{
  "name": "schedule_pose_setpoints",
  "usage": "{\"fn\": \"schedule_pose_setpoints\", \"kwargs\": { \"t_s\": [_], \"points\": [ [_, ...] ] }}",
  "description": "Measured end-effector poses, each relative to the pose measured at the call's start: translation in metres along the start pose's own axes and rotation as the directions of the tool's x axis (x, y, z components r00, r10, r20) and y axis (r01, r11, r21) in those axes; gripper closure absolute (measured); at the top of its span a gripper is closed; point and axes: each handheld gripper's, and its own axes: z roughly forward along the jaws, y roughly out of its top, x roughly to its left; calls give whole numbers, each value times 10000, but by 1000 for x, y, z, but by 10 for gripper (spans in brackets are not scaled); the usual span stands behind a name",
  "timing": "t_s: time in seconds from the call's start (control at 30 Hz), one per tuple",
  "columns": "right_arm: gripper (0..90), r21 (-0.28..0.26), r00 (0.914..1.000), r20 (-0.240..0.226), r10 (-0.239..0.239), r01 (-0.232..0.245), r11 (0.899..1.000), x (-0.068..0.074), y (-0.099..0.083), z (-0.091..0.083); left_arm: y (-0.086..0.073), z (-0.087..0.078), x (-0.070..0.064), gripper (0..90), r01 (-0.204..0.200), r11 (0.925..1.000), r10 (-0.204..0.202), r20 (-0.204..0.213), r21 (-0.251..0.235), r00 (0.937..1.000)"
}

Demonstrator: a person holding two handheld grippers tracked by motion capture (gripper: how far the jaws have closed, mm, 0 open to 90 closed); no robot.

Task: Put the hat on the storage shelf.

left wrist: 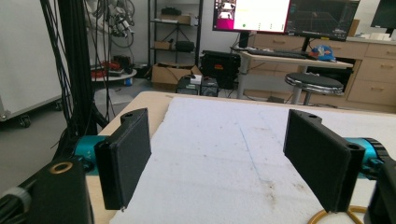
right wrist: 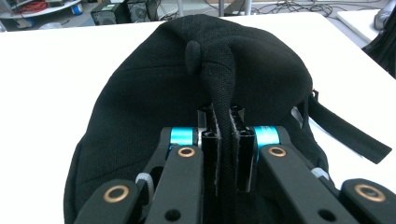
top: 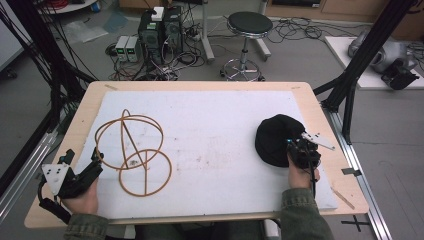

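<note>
Right gripper [right wrist: 223,154] pinches only a fold of the black cap [right wrist: 154,93] — it may slip free — left gripper [left wrist: 224,158] gapes empty.

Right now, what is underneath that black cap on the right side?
The black cap lies on the white foam mat, which shows all around it. The right gripper pinches a fold of its fabric. Anything under the crown is covered.

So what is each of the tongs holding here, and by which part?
The right tongs pinch a fold of fabric at the near top of the black cap. The left tongs are open, holding nothing.
</note>
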Motion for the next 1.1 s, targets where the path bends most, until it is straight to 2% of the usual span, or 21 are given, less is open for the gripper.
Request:
{"fn": "schedule_pose_setpoints", "kwargs": {
  "t_s": [0.27, 0.47, 0.77, 0.93, 1.1],
  "points": [
    [868, -160, 9992, -385, 85, -91, 9998, -4, -2, -1, 0, 0, 1, 236, 10, 10000, -10, 35, 40, 10000],
    [870, -305, 9987, -513, -26, 11, 9995, -4, -1, -2, 0, 1, 1, 237, 17, 10000, -17, 56, 40, 10000],
    [870, -1014, 9946, -1036, 58, -164, 9947, 3, 9, -15, -1, 1, 1, 237, -9, 10000, 8, 77, 67, 10000],
    [870, -1448, 9897, -1432, -87, -123, 9894, 10, 18, -21, -1, 1, 2, 237, -13, 10000, 12, 69, 76, 10000],
    [870, -1874, 9754, -2197, -165, -256, 9820, 23, 31, -32, -1, 1, 2, 237, 10, 10000, -11, 59, 70, 10000]
  ]
}}
